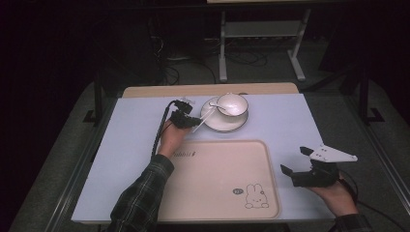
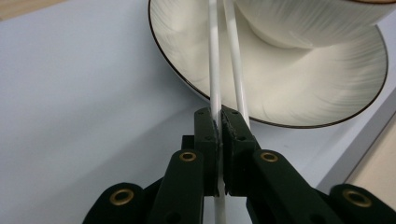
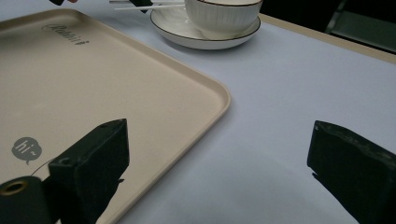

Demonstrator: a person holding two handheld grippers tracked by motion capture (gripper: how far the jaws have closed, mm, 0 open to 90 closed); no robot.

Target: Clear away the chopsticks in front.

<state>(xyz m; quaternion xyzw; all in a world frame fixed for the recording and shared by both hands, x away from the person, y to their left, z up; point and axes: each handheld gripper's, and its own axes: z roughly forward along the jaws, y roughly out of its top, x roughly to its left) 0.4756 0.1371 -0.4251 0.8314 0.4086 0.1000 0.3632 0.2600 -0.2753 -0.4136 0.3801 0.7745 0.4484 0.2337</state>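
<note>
A white bowl (image 1: 232, 104) stands on a white dark-rimmed plate (image 1: 220, 127) at the far middle of the table. Two thin white chopsticks (image 1: 205, 116) lean from the plate's left rim. My left gripper (image 1: 195, 121) is just left of the plate. In the left gripper view its pads (image 2: 208, 128) are shut on one chopstick (image 2: 214, 70). The second chopstick (image 2: 236, 65) runs beside it, past the right jaw, over the plate (image 2: 303, 88) toward the bowl (image 2: 303, 18). My right gripper (image 1: 296, 162) hovers open and empty at the near right, off the tray's right edge.
A large beige tray (image 1: 217, 193) with a rabbit drawing lies in the near middle of the pale blue table top. In the right gripper view my right gripper (image 3: 219, 163) stands beside the tray's corner (image 3: 219, 93). A metal stand's legs (image 1: 261, 48) are on the floor beyond.
</note>
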